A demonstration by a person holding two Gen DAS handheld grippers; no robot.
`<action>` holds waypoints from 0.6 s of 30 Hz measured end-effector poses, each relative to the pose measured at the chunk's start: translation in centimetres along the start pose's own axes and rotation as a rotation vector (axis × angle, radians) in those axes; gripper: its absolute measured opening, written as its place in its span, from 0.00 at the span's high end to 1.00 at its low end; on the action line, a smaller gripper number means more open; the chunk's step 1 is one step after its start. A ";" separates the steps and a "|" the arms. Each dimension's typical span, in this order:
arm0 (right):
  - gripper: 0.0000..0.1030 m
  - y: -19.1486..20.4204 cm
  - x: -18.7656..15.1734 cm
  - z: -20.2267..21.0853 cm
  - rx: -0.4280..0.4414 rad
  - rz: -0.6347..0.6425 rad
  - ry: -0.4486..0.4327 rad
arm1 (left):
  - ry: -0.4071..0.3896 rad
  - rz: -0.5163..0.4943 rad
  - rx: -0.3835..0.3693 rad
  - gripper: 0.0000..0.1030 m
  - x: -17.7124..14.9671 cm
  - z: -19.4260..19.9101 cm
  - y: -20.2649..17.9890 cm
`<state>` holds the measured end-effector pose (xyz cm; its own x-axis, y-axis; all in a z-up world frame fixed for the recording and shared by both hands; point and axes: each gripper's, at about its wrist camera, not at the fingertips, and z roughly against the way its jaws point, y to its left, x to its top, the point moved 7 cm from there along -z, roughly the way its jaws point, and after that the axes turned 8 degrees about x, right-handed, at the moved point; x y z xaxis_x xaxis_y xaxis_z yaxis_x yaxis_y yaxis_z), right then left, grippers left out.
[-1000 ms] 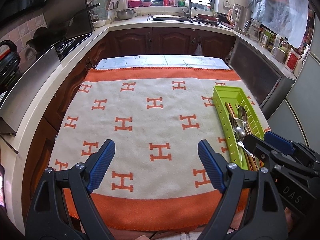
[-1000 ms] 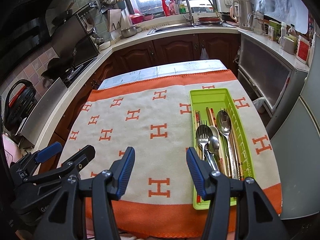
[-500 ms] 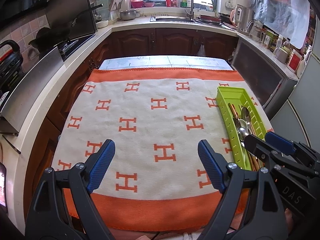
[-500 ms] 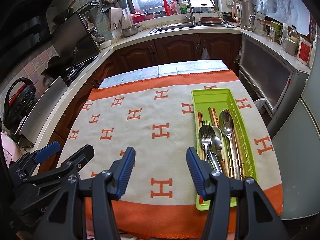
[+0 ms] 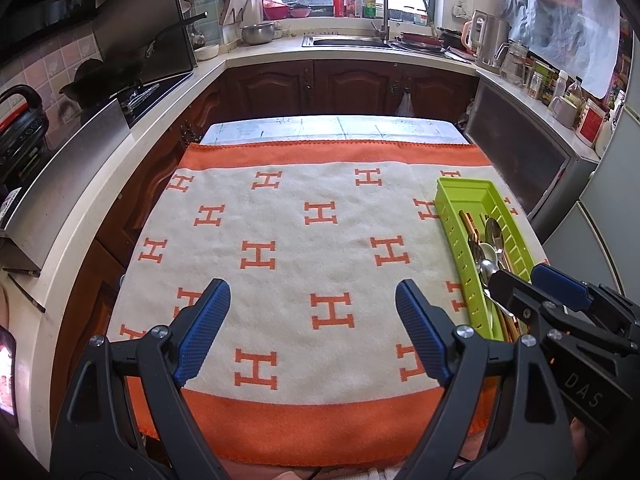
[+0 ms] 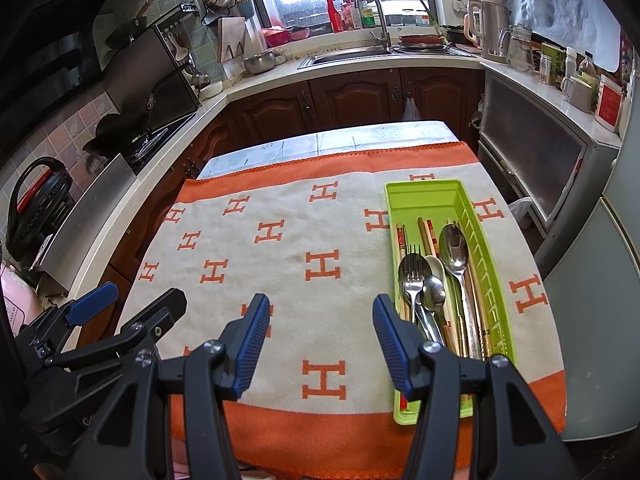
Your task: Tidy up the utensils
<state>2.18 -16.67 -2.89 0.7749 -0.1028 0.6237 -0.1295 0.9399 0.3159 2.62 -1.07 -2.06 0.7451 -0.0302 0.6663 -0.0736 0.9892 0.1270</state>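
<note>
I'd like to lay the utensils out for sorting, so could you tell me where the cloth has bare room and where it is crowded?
The patterned cloth is bare from its left edge across to the green tray, near border to far. The tray's far end is bare too. Crowded: the tray's near half, where fork, spoons and chopsticks overlap.

- Cream blanket with orange H pattern [image 5: 288, 248] covers the table.
- Steel sink [image 6: 344, 56] sits under the window.
- Black wok [image 6: 116, 136] rests on the stove.
</note>
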 end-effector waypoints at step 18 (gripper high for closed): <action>0.48 -0.1 0.1 -0.1 0.000 0.001 -0.001 | 0.000 -0.001 -0.001 0.19 0.1 -0.1 0.0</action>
<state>2.30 -16.74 -2.95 0.7740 -0.1022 0.6248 -0.1306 0.9399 0.3155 2.76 -1.06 -2.05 0.7451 -0.0314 0.6662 -0.0721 0.9892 0.1273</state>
